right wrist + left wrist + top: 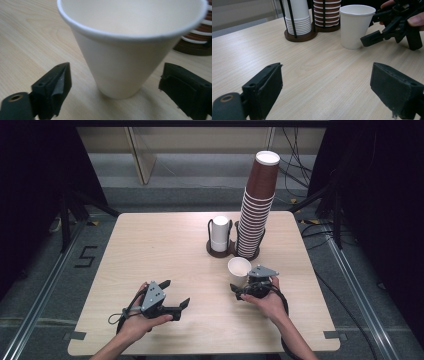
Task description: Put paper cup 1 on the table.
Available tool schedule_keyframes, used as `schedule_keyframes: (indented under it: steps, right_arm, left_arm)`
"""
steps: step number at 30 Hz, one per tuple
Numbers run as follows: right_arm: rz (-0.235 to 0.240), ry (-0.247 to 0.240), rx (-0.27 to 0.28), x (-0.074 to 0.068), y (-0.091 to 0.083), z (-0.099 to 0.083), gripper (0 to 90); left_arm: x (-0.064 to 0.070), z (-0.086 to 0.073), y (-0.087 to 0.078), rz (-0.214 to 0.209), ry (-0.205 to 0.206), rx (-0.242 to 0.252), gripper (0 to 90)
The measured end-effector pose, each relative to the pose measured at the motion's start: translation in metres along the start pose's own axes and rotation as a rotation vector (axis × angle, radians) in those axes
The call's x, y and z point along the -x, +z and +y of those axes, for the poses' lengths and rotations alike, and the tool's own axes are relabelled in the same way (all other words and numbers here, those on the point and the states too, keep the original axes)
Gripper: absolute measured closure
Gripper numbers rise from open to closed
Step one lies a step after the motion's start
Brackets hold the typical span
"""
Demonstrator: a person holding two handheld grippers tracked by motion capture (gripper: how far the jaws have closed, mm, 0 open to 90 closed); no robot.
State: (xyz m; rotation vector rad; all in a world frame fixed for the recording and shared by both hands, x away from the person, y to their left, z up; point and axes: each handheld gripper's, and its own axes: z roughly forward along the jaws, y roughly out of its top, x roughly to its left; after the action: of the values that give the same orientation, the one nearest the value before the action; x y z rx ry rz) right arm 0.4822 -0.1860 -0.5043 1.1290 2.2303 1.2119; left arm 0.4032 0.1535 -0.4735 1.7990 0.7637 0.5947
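A: What is the biggest thing on the table?
B: The tall brown cup stack, at 12 o'clock.
A: And the white paper cup?
B: It stands upright between the right gripper's wide-open jaws, not touching.
A: The left gripper?
B: At 7 o'clock, open, holding nothing.

Tall brown cup stack beside white cup stack.

Lab recording rig – black curtains, floor cables, taped floor number.
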Motion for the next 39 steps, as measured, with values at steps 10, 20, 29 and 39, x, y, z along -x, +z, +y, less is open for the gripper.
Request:
schedule_keyframes:
  steps: [10, 20, 29, 39]
  right_arm:
    - [-0.006, -0.010, 0.005, 0.005, -0.030, -0.007, 5.7]
    - [-0.012, 0.028, 0.073, 0.011, -0.057, 0.001, 5.7]
    - [-0.087, -0.006, 0.173, 0.021, -0.063, 0.020, 6.2]
    - [-0.114, 0.021, 0.247, 0.029, -0.072, 0.048, 6.1]
  left_arm:
    - [0.004, 0.002, 0.004, -0.013, -0.007, -0.016, 3.9]
    - [0.001, 0.004, 0.011, -0.027, -0.009, -0.014, 2.4]
    - [-0.007, 0.023, 0.026, -0.022, 0.006, 0.022, 3.0]
    - [-0.005, 0.062, 0.055, -0.040, 0.043, 0.094, 3.7]
